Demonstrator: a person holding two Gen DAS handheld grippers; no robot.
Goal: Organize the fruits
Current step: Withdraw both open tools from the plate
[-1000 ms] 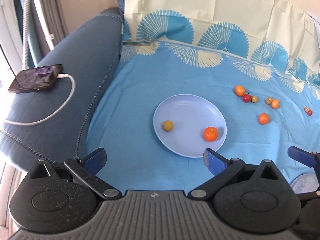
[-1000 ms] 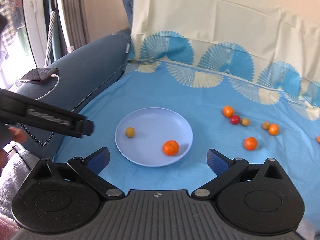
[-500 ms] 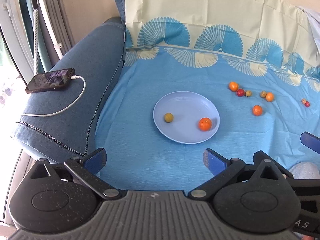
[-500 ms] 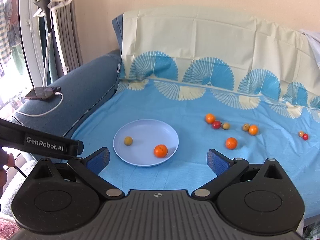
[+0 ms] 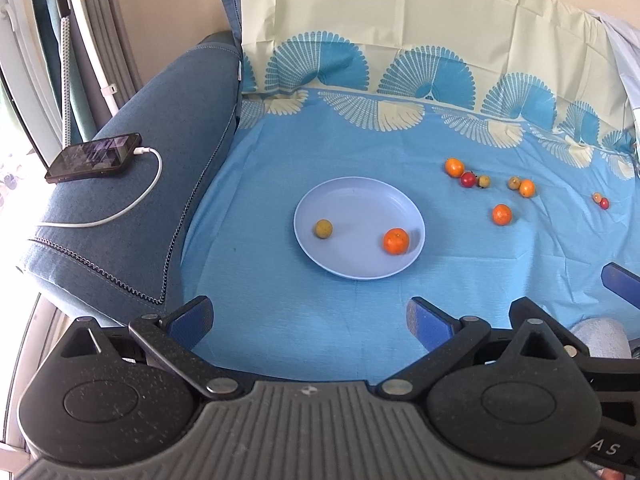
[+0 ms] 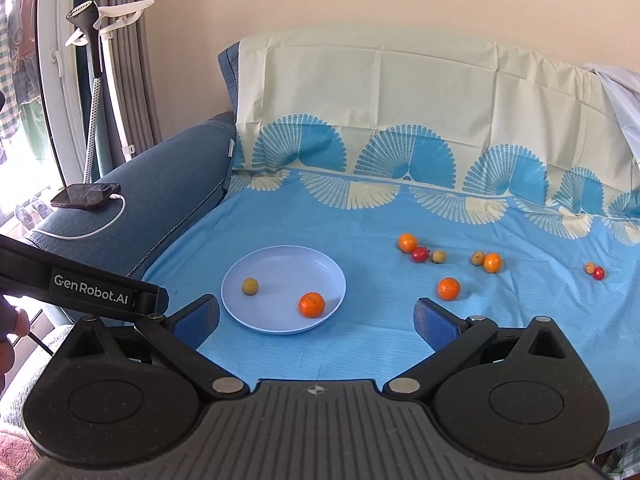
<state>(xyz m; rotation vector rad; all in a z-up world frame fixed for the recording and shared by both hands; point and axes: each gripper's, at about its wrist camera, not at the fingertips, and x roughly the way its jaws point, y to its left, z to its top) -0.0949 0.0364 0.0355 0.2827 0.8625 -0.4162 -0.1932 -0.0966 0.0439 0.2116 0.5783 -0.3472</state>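
Observation:
A pale blue plate lies on the blue sheet and holds an orange mandarin and a small yellow-green fruit. To its right, several loose fruits lie on the sheet: mandarins, a red one and small yellowish ones. My left gripper is open and empty, well short of the plate. My right gripper is open and empty, near the plate's front edge.
A phone on a white charging cable rests on the sofa's dark blue armrest at the left. A cream and blue cloth covers the backrest. A garment steamer stand and curtains stand at far left.
Both grippers have pulled back and up from the plate, so the plate and fruits look smaller and more of the sofa back and wall shows. Both stay open.

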